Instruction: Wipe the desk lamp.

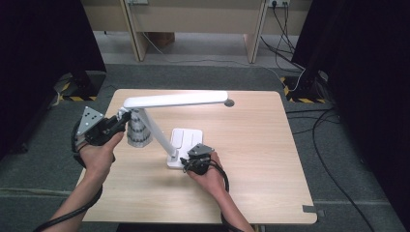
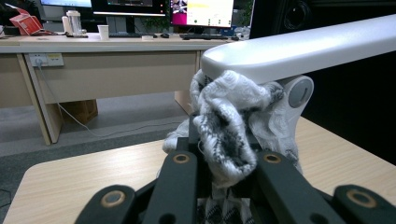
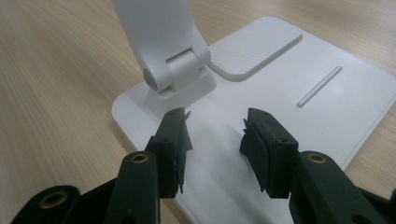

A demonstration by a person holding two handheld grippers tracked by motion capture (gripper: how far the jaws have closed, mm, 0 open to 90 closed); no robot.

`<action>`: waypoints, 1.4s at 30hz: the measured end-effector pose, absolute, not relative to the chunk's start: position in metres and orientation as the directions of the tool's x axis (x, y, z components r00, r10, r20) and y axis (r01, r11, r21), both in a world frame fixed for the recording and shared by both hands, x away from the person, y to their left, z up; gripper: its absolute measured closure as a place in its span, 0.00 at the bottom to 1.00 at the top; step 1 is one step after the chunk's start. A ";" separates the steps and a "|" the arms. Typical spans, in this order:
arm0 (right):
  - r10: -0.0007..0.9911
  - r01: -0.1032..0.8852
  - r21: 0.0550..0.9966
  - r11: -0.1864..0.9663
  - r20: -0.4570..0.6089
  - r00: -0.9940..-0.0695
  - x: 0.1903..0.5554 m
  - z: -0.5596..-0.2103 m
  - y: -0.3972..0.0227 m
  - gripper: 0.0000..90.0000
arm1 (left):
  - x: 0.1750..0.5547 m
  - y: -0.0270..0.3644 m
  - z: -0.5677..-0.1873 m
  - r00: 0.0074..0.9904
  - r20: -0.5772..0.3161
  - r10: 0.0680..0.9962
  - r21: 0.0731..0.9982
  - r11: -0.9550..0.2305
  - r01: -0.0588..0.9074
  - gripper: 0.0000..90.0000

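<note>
High view looks down; gripper views sit close — sharing the lamp (image 1: 169, 125).

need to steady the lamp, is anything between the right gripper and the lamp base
Nothing visible. The right gripper is open right over the white lamp base, beside the hinge, with bare base between its jaws.

No readable text — none anywhere.

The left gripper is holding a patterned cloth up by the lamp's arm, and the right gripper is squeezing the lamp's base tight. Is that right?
Almost. The left gripper does hold the patterned cloth by the lamp's arm. But the right gripper isn't squeezing: the right gripper view shows its jaws apart over the lamp's base.
</note>
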State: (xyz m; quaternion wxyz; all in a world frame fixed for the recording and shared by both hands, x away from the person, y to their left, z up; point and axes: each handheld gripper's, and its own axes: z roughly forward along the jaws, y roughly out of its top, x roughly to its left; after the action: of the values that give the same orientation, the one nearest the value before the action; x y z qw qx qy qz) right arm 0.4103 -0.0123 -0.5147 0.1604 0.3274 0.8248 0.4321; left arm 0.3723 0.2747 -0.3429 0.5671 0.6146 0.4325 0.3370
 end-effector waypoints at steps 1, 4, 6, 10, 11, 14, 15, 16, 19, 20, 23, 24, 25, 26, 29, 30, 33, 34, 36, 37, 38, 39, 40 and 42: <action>0.679 0.402 0.818 0.412 0.019 -0.734 0.410 -0.515 -0.012 0.65 | 0.373 0.274 -0.343 0.399 -0.075 0.914 0.988 0.016 0.151 0.91; 0.679 0.402 0.819 0.410 0.020 -0.734 0.410 -0.515 -0.012 0.65 | 0.373 0.273 -0.344 0.399 -0.072 0.914 0.989 0.013 0.150 0.91; 0.680 0.402 0.819 0.410 0.019 -0.733 0.410 -0.515 -0.012 0.65 | 0.374 0.273 -0.345 0.400 -0.070 0.914 0.988 0.009 0.152 0.91; 0.679 0.401 0.819 0.410 0.019 -0.734 0.410 -0.515 -0.012 0.65 | 0.375 0.271 -0.348 0.401 -0.069 0.913 0.987 0.005 0.158 0.92; 0.679 0.401 0.819 0.410 0.019 -0.733 0.410 -0.515 -0.012 0.65 | 0.375 0.271 -0.349 0.401 -0.068 0.913 0.987 0.004 0.160 0.92; 0.679 0.401 0.819 0.411 0.018 -0.734 0.411 -0.515 -0.012 0.65 | 0.375 0.269 -0.353 0.403 -0.065 0.913 0.986 -0.003 0.166 0.92; 0.679 0.401 0.819 0.412 0.018 -0.734 0.411 -0.515 -0.012 0.65 | 0.375 0.268 -0.355 0.403 -0.064 0.913 0.986 -0.006 0.170 0.91; 0.679 0.401 0.819 0.410 0.019 -0.734 0.411 -0.515 -0.012 0.65 | 0.375 0.268 -0.356 0.403 -0.064 0.913 0.985 -0.007 0.172 0.92; 0.681 0.404 0.818 0.409 0.020 -0.732 0.410 -0.515 -0.012 0.65 | 0.376 0.266 -0.361 0.404 -0.065 0.912 0.983 -0.011 0.183 0.92; 0.681 0.403 0.818 0.409 0.020 -0.732 0.410 -0.515 -0.012 0.65 | 0.377 0.266 -0.363 0.405 -0.067 0.912 0.983 -0.010 0.186 0.92; 0.679 0.402 0.819 0.410 0.020 -0.733 0.411 -0.515 -0.012 0.65 | 0.377 0.265 -0.368 0.406 -0.068 0.911 0.981 -0.014 0.195 0.92; 0.679 0.402 0.819 0.410 0.020 -0.733 0.411 -0.515 -0.012 0.65 | 0.378 0.264 -0.370 0.407 -0.069 0.911 0.981 -0.014 0.196 0.92; 0.679 0.402 0.819 0.410 0.020 -0.734 0.411 -0.515 -0.012 0.65 | 0.378 0.263 -0.372 0.407 -0.069 0.911 0.980 -0.015 0.199 0.92; 0.679 0.400 0.819 0.410 0.019 -0.734 0.411 -0.515 -0.012 0.65 | 0.378 0.262 -0.375 0.409 -0.069 0.910 0.979 -0.018 0.205 0.92; 0.679 0.402 0.819 0.410 0.019 -0.734 0.410 -0.515 -0.012 0.65 | 0.378 0.259 -0.383 0.410 -0.079 0.909 0.976 -0.014 0.219 0.92; 0.679 0.401 0.819 0.410 0.019 -0.733 0.410 -0.515 -0.012 0.65 | 0.378 0.259 -0.386 0.410 -0.081 0.908 0.974 -0.015 0.226 0.92; 0.680 0.400 0.820 0.410 0.018 -0.733 0.410 -0.515 -0.012 0.65 | 0.379 0.255 -0.393 0.410 -0.092 0.908 0.971 -0.010 0.240 0.92; 0.680 0.400 0.820 0.410 0.018 -0.733 0.410 -0.515 -0.012 0.65 | 0.379 0.255 -0.395 0.409 -0.094 0.908 0.969 -0.010 0.245 0.92; 0.680 0.399 0.820 0.409 0.017 -0.733 0.410 -0.515 -0.012 0.65 | 0.380 0.253 -0.400 0.408 -0.098 0.908 0.967 -0.009 0.253 0.92; 0.680 0.398 0.821 0.409 0.017 -0.733 0.410 -0.515 -0.012 0.65 | 0.380 0.252 -0.403 0.409 -0.097 0.907 0.966 -0.013 0.258 0.92; 0.681 0.397 0.822 0.408 0.016 -0.732 0.410 -0.515 -0.012 0.65 | 0.380 0.251 -0.405 0.408 -0.102 0.907 0.965 -0.010 0.262 0.92; 0.682 0.399 0.822 0.407 0.017 -0.731 0.410 -0.515 -0.012 0.65 | 0.380 0.250 -0.407 0.409 -0.103 0.907 0.964 -0.010 0.265 0.92; 0.681 0.398 0.822 0.408 0.016 -0.732 0.410 -0.515 -0.012 0.65 | 0.380 0.249 -0.411 0.409 -0.105 0.906 0.962 -0.012 0.272 0.92; 0.681 0.398 0.821 0.409 0.017 -0.733 0.410 -0.515 -0.012 0.65 | 0.380 0.247 -0.417 0.411 -0.106 0.905 0.959 -0.016 0.282 0.92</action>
State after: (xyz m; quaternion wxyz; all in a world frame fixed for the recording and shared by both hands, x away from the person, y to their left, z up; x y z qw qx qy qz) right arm 0.4100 -0.0120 -0.5152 0.1627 0.3275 0.8233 0.4342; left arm 0.3804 0.2472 -0.4166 0.5324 0.6497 0.4569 0.2928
